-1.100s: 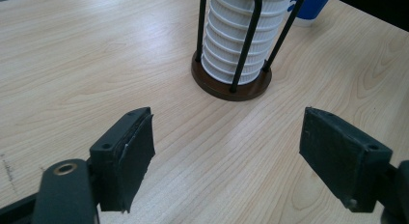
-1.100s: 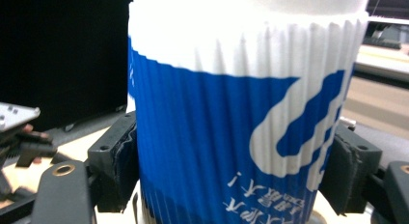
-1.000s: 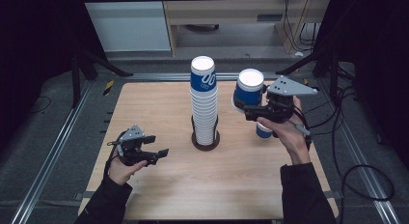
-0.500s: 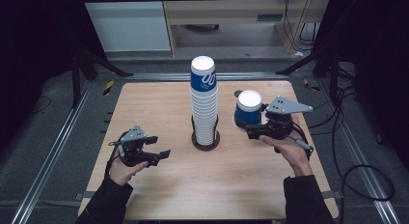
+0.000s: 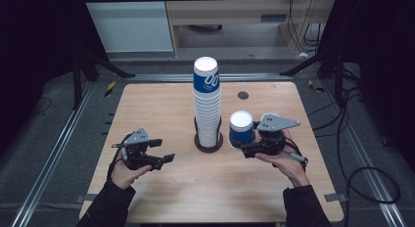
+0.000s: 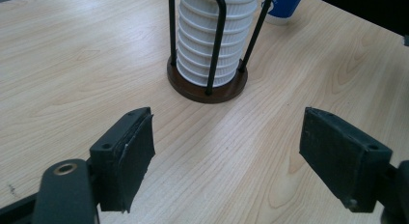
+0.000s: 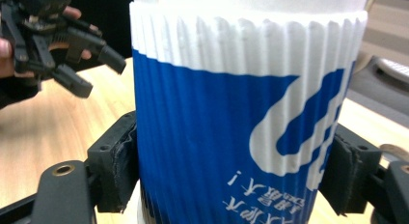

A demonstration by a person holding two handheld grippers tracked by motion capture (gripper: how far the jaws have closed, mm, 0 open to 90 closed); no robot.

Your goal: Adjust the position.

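Stack of cups (image 5: 207, 102) in wire holder (image 5: 209, 141), frame centre, just left of blue cup (image 5: 241, 129). Blue cup: centre-right, clamped in right gripper (image 5: 243, 147), standing near the wooden table (image 5: 176, 183). Left gripper (image 5: 166, 159), lower left: jaws wide, empty. Since earlier frame: cup and right gripper lower, nearer the holder.

The high view looks forward and down from above the person's side, taking in the whole desk (image 5: 161, 188). The left gripper view sits low over the desk, facing the cup stack (image 6: 212, 35) in its wire holder from close by. The right gripper view faces a blue-and-white paper cup (image 7: 241, 122) at very close range. The high view also shows the stack (image 5: 207, 104) and the cup (image 5: 242, 129).
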